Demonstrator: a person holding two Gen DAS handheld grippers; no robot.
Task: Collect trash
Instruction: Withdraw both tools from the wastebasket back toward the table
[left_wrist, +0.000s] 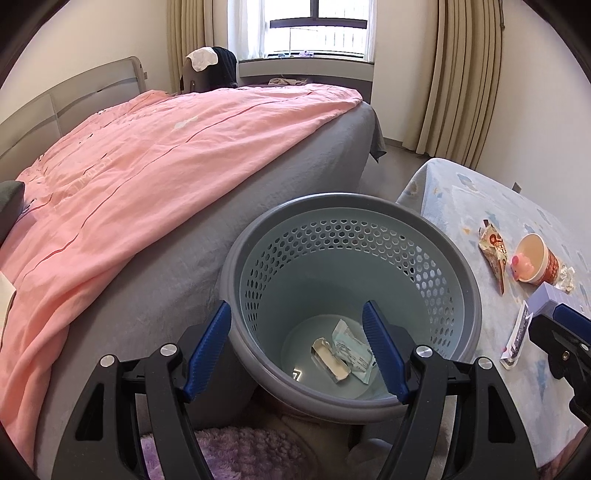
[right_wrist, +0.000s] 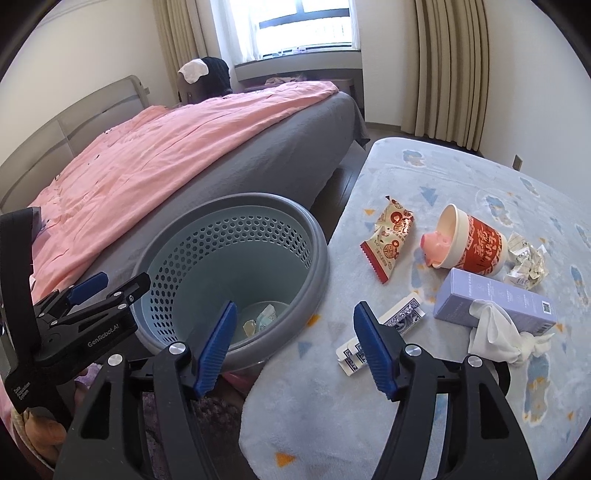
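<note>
A grey perforated trash basket stands between the bed and a low table. Inside lie a yellowish wrapper and a pale green packet. My left gripper is open and empty above the basket; it also shows in the right wrist view. My right gripper is open and empty over the table edge. On the table lie a snack wrapper, a tipped red cup with a pink pig toy, crumpled paper, a purple box, a white tissue and a blue-patterned card pack.
A bed with a pink cover and grey sheet stands left of the basket. The table has a light blue patterned cloth. A purple fluffy rug lies below. Curtains and a window are at the back.
</note>
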